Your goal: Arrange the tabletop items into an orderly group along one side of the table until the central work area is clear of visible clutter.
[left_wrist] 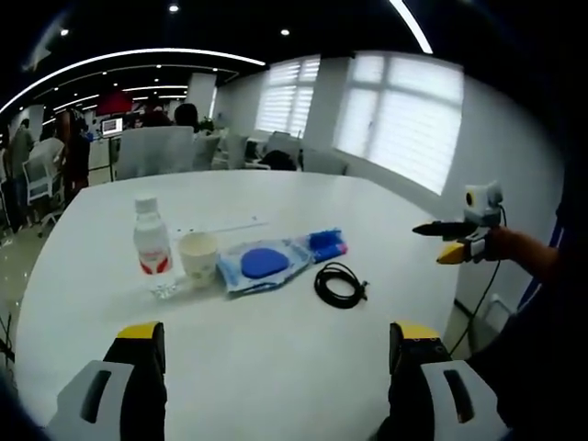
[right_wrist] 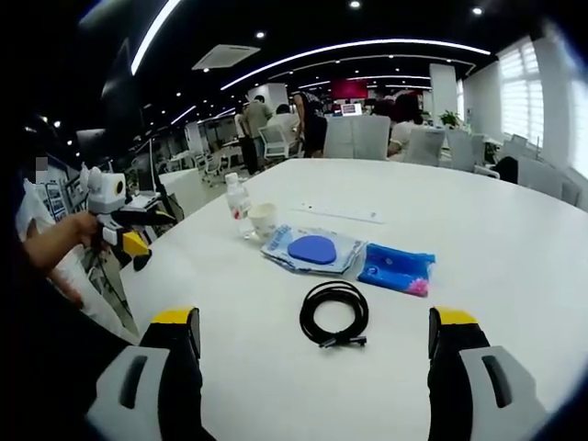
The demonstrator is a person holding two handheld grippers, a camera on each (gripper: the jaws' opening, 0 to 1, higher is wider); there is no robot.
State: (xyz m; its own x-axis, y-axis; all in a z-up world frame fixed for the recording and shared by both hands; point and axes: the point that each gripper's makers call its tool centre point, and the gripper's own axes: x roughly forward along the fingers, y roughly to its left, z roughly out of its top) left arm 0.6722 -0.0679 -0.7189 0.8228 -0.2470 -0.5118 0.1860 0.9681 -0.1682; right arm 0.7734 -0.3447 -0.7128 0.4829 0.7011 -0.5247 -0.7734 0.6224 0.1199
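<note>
On the white table (left_wrist: 303, 197) a row of items lies ahead of my left gripper (left_wrist: 276, 344), which is open with nothing between its jaws. From left to right: a water bottle (left_wrist: 152, 243) with a red label, a paper cup (left_wrist: 197, 255), a clear bag holding a blue disc (left_wrist: 265, 264), a blue packet (left_wrist: 327, 244) and a coiled black cable (left_wrist: 340, 285). My right gripper (right_wrist: 314, 323) is open, just short of the cable (right_wrist: 333, 312). Beyond it lie the blue packet (right_wrist: 397, 268), the bag (right_wrist: 312, 250), the cup (right_wrist: 263, 220) and the bottle (right_wrist: 238, 197).
A thin white strip (left_wrist: 230, 226) lies on the table behind the cup. The right gripper (left_wrist: 459, 241) hovers past the table's right edge, held by a hand. The left gripper (right_wrist: 124, 230) hovers off the table's left edge. Chairs and people stand behind the far edge.
</note>
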